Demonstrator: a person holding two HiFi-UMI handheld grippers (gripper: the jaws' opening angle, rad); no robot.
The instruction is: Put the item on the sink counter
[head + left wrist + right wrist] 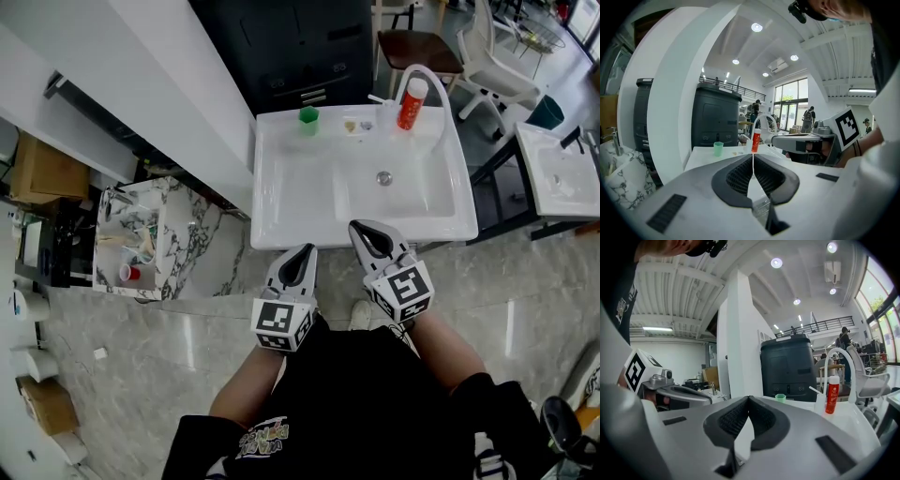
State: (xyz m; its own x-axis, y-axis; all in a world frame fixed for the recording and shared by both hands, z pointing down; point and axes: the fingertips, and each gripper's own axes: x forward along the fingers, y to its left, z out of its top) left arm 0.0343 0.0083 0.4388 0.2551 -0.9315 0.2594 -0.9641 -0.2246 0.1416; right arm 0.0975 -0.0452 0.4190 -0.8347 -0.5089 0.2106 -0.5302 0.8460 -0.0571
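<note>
standing on the sink counter (274,131), a red tube (411,103) shows unreadable print.

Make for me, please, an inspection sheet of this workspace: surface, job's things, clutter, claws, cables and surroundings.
Surface: white ceramic sink counter; the basin holds only its drain.
Job's things: green plastic cup and red tube with white cap stand along the back edge; which one is the item, cannot tell.
Clutter: small white bottle and small yellowish thing near the white arched faucet.
Claws: left claw and right claw both shut, empty, at the counter's front edge.
Cables: nothing seen.
Surroundings: dark cabinet behind; marble-pattern stand at left; white chair and second white sink at right.
</note>
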